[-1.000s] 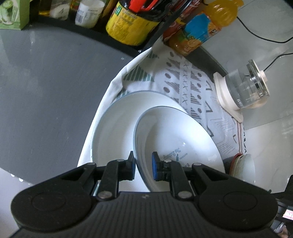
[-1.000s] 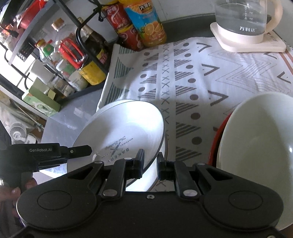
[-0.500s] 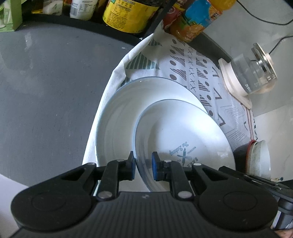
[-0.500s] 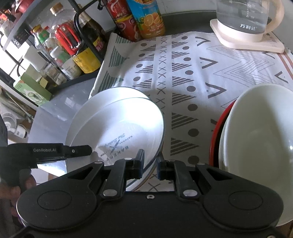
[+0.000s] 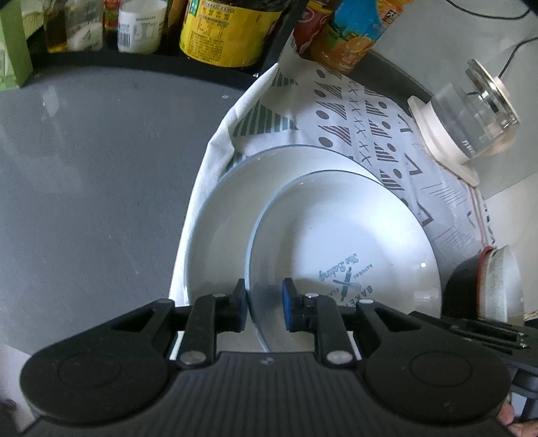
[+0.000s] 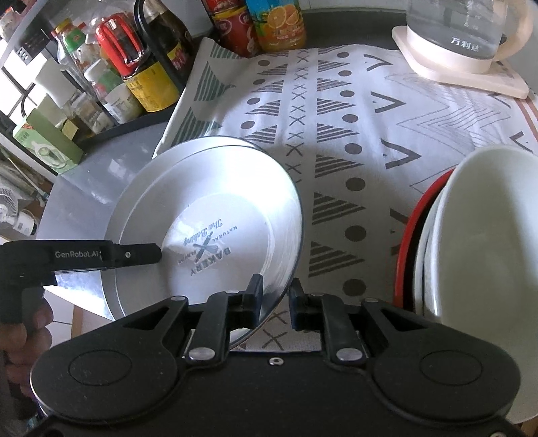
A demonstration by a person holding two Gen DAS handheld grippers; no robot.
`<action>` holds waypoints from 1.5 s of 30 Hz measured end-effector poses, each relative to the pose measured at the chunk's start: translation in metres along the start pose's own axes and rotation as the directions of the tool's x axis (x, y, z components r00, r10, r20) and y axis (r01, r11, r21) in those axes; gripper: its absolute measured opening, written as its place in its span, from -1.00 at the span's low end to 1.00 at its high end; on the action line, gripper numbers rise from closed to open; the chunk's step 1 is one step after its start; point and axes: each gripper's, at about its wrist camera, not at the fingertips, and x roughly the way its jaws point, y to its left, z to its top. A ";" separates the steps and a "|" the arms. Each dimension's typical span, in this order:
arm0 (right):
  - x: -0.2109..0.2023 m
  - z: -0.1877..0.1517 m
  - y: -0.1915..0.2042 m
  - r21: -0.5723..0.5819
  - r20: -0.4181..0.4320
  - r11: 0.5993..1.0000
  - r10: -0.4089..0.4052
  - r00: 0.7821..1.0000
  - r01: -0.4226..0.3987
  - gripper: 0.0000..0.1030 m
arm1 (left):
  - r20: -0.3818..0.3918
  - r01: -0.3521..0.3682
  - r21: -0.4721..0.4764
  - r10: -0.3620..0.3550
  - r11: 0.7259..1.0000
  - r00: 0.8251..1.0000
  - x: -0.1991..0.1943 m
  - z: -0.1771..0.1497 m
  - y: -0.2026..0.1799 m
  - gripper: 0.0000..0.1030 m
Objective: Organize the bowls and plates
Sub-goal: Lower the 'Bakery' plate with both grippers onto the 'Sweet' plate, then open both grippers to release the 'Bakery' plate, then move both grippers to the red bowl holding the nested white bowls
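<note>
A white plate with a blue "Bakery" print [image 5: 353, 235] [image 6: 208, 208] lies nested in a larger white plate [image 5: 228, 208] [image 6: 188, 148] on the patterned cloth [image 6: 336, 101]. My left gripper [image 5: 264, 302] straddles the printed plate's near rim. Its jaws are opening, and a gap shows beside the blue pad. My right gripper [image 6: 275, 295] straddles the opposite rim, jaws likewise opening, pads loose around the edge. One left finger [image 6: 134, 253] shows over the plate in the right wrist view.
A white bowl [image 6: 487, 235] sits stacked inside a red-rimmed bowl [image 6: 413, 218] at the right. A glass kettle [image 6: 464, 37] stands on its base at the back. Juice bottles [image 6: 279, 23] and a rack of condiment bottles [image 6: 134, 67] line the back left. Left of the cloth lies grey tabletop [image 5: 84, 168].
The printed plate has come down from a tilt and settled into the larger plate. Both pairs of jaws stand slightly wider apart than before.
</note>
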 end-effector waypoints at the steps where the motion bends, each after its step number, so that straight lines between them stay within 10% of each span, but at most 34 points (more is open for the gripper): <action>1: 0.001 0.000 0.000 0.001 -0.002 1.000 0.003 1.000 -0.003 -0.65 | 0.002 -0.007 0.006 0.007 1.000 1.000 0.000 0.001 0.000 -0.64; 20: 0.002 0.001 -0.004 0.023 -0.012 0.999 0.049 0.999 -0.049 -0.47 | 0.118 -0.248 0.147 0.232 0.957 0.965 -0.023 0.013 -0.020 -0.70; 26: -0.022 0.004 -0.004 0.019 0.058 0.996 0.091 0.994 -0.093 -0.10 | 0.129 -0.261 0.154 0.242 0.953 0.962 -0.035 0.014 -0.029 -0.62; 33: -0.054 0.004 -0.010 0.019 0.138 0.992 0.118 0.983 -0.122 0.19 | 0.145 -0.207 0.140 0.187 0.968 0.972 -0.053 0.013 -0.053 0.35; 45: -0.114 -0.009 -0.039 0.068 0.322 0.991 0.087 0.943 -0.115 0.81 | 0.164 -0.128 0.184 0.097 0.975 0.982 -0.072 0.006 -0.105 0.73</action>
